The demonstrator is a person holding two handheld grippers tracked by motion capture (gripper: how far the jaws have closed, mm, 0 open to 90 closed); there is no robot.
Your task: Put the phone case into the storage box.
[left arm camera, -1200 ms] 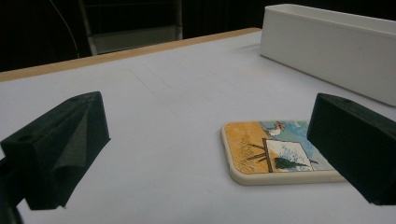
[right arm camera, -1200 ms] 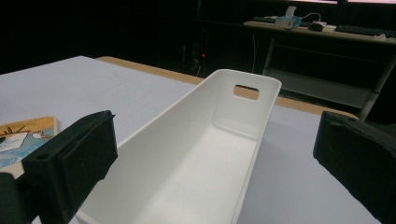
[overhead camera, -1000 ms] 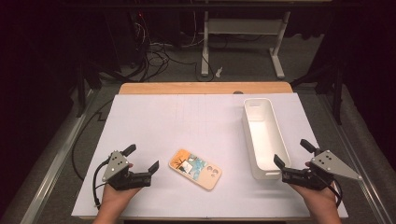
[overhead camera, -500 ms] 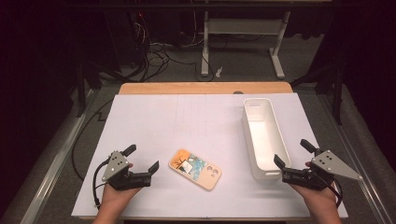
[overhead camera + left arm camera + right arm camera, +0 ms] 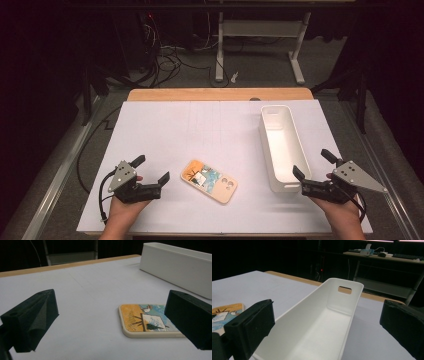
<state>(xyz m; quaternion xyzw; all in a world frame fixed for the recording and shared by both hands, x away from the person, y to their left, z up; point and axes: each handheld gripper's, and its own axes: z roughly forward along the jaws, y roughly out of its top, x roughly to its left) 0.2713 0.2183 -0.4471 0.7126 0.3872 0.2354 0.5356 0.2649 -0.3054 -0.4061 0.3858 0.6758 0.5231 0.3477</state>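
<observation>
A phone case (image 5: 209, 181) with a painted picture on a cream body lies flat near the table's front middle; the left gripper view shows the case (image 5: 147, 321) just beyond the right jaw. My left gripper (image 5: 151, 170) rests open at the front left, a short way left of the case, nothing between its jaws. A long white bin (image 5: 280, 146) lies empty on the right side. My right gripper (image 5: 314, 164) stands open at the bin's near end; the bin (image 5: 322, 325) stretches away between its jaws in the right gripper view.
A white sheet (image 5: 200, 130) covers the table, with a strip of wood (image 5: 220, 94) along the far edge. Beyond the table stand a desk frame (image 5: 260, 45) and loose cables (image 5: 165, 55) on a dark floor.
</observation>
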